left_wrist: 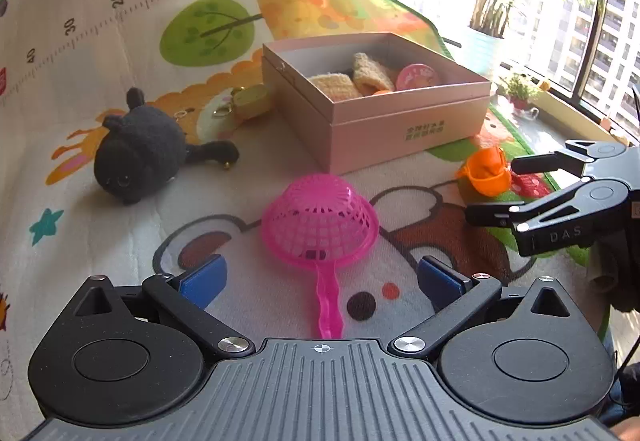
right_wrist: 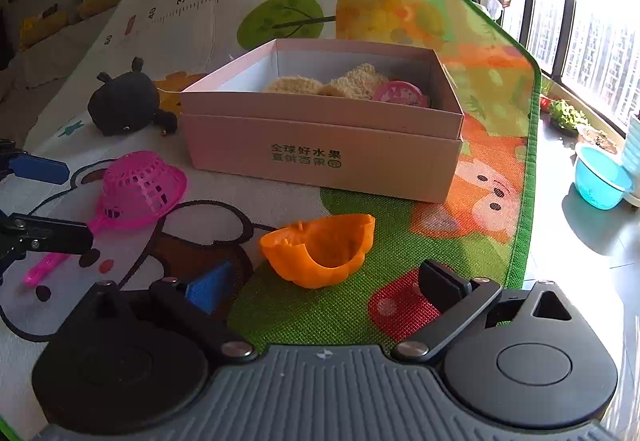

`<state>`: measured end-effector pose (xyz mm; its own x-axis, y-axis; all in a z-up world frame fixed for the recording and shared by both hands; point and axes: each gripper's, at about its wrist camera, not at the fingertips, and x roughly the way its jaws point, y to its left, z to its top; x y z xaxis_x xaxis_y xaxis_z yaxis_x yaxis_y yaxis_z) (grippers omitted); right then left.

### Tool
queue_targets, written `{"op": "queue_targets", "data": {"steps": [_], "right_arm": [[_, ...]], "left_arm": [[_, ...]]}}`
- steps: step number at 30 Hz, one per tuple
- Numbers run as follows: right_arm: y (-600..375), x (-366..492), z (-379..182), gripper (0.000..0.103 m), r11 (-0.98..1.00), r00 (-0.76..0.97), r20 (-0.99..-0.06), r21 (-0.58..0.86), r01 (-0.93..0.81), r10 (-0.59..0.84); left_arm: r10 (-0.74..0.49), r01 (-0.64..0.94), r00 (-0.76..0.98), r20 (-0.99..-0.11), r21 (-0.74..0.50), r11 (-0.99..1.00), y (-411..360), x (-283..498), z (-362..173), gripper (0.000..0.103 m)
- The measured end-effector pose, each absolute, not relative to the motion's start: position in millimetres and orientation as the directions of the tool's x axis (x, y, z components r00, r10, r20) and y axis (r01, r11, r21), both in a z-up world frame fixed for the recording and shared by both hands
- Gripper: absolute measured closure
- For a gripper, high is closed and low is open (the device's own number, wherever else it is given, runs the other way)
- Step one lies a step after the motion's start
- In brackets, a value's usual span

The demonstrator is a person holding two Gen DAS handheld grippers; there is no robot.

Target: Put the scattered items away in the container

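Observation:
An open pink cardboard box (left_wrist: 400, 129) (right_wrist: 320, 129) stands on the play mat, holding knitted beige pieces (left_wrist: 370, 75) and a round pink tin (left_wrist: 418, 76). A pink plastic strainer (left_wrist: 320, 225) (right_wrist: 140, 189) lies upside down, with its handle running between the fingers of my left gripper (left_wrist: 322, 277) (right_wrist: 48, 201), which is open and not touching it. My right gripper (right_wrist: 326, 283) (left_wrist: 508, 187) is open just behind an orange pumpkin-shaped cup (right_wrist: 320, 249) (left_wrist: 486, 171) lying on its side. A black plush toy (left_wrist: 140, 157) (right_wrist: 124, 105) rests left of the box.
A small yellow keychain item (left_wrist: 250, 101) lies by the box's left side. The mat's green edge (right_wrist: 530, 161) runs along the right, with bare floor, a blue bowl (right_wrist: 600, 177) and potted plants (left_wrist: 520, 89) by the window beyond it.

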<state>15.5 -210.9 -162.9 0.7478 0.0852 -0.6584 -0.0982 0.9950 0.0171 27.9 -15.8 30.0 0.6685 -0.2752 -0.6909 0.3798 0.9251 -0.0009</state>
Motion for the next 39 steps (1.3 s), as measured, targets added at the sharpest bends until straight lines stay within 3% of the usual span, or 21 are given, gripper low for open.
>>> {"op": "queue_targets", "data": {"steps": [7, 16, 18, 20, 25, 31, 35, 39], "right_arm": [[-209.2, 17.4, -164.0, 0.000, 0.994, 0.738, -0.669, 0.011, -0.105, 0.085], [-209.6, 17.9, -164.2, 0.000, 0.994, 0.738, -0.669, 0.012, -0.105, 0.086], [-209.8, 17.9, -164.2, 0.000, 0.994, 0.738, -0.669, 0.013, -0.106, 0.087], [-210.3, 17.8, -164.2, 0.000, 0.994, 0.737, -0.670, 0.014, -0.107, 0.089], [-212.8, 17.0, -164.3, 0.000, 0.993, 0.733, -0.673, 0.022, -0.116, 0.101], [-211.1, 16.8, -164.3, 0.000, 0.992, 0.731, -0.675, 0.013, -0.125, 0.101], [-211.8, 15.5, -164.1, 0.000, 0.991, 0.734, -0.671, 0.016, -0.130, 0.107], [-210.0, 15.2, -163.0, 0.000, 0.990, 0.733, -0.671, 0.008, -0.141, 0.110]], "left_arm": [[-0.280, 0.349, 0.655, -0.701, -0.048, 0.936, -29.7, 71.4, 16.8, 0.000], [-0.304, 0.385, 0.656, -0.690, -0.040, 0.922, -38.6, 66.6, 10.6, 0.001], [-0.296, 0.385, 0.660, -0.690, -0.028, 0.923, -39.9, 64.8, 9.6, 0.008], [-0.279, 0.372, 0.671, -0.687, -0.013, 0.928, -40.4, 62.6, 9.3, 0.021], [-0.297, 0.376, 0.668, -0.682, -0.036, 0.926, -39.7, 54.8, 10.4, 0.032], [-0.358, 0.450, 0.635, -0.684, -0.048, 0.892, -48.1, 24.0, 12.5, 0.029], [-0.396, 0.475, 0.625, -0.673, -0.075, 0.877, -49.0, 5.6, 16.2, 0.011], [-0.396, 0.457, 0.632, -0.666, -0.093, 0.885, -46.2, 1.3, 20.3, 0.007]]}}
